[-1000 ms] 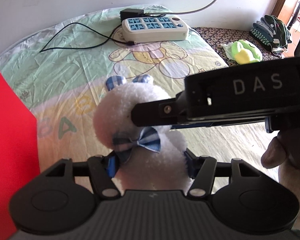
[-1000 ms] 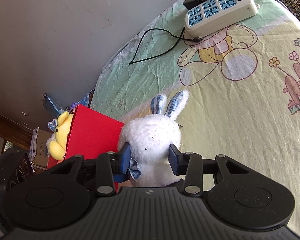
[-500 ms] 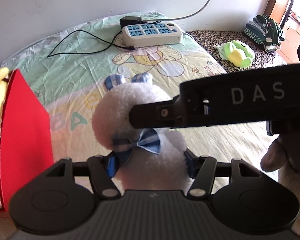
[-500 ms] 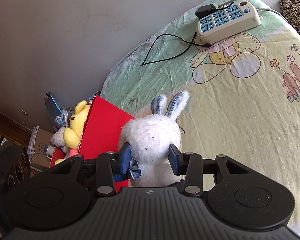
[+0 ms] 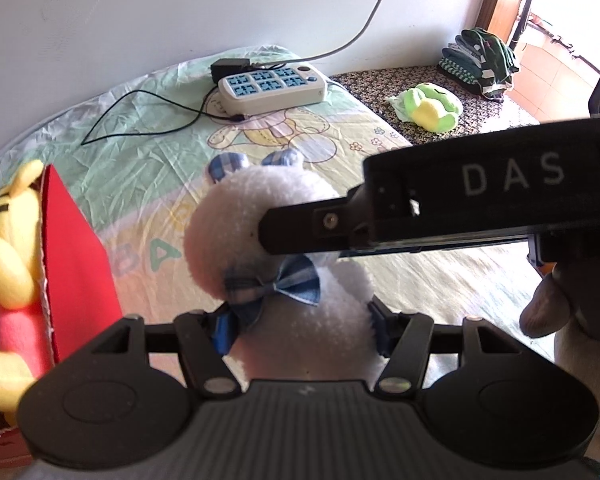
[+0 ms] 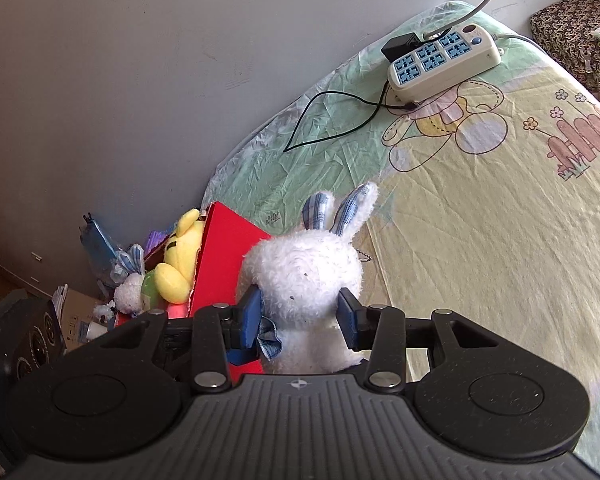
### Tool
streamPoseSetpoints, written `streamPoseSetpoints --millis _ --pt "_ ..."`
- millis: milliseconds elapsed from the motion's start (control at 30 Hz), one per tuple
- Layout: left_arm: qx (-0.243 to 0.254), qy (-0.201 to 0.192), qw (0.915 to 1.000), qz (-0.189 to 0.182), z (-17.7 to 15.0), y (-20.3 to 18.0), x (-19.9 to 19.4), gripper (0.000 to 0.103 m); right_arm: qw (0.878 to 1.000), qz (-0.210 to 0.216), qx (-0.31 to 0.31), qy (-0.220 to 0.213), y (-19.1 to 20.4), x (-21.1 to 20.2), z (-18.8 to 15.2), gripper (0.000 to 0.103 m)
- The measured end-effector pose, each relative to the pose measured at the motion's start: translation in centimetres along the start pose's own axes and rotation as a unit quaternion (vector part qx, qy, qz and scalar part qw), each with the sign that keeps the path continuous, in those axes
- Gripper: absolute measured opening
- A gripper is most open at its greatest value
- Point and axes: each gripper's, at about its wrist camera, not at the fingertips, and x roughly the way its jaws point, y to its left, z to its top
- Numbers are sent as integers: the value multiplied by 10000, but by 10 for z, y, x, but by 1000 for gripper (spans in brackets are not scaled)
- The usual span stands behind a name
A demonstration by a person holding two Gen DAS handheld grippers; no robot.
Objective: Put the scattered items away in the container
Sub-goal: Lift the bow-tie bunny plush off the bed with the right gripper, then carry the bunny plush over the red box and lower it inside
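Observation:
A white plush rabbit [image 5: 260, 216] with blue checked ears and a bow tie is held above the cartoon bedsheet by both grippers. My left gripper [image 5: 300, 330] is shut on its body below the bow. My right gripper [image 6: 300, 316] is shut on its neck, just under the head [image 6: 300, 268]; in the left wrist view its black finger [image 5: 300, 228] crosses the rabbit's face. The red box [image 5: 76, 256] stands at the left, close beside the rabbit [image 6: 228, 240]. A yellow plush [image 5: 8, 248] and a small white plush [image 6: 130, 286] lie inside it.
A white power strip [image 5: 272, 88] with a black adapter and a looping cable [image 5: 148, 120] lies at the far end of the bed. A green frog plush [image 5: 432, 108] and folded clothes [image 5: 480, 64] sit on the patterned mat. A black speaker [image 6: 24, 344] stands left of the box.
Both grippers have lifted the rabbit and carried it toward the red box. The box's inside, with the yellow plush, has come into view.

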Motion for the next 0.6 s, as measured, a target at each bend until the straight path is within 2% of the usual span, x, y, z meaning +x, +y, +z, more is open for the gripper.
streamPoseSetpoints --millis 600 --pt "391 -879 9939 -537 -19 36 -70 62 9941 -333 -418 -941 88 -31 -30 44"
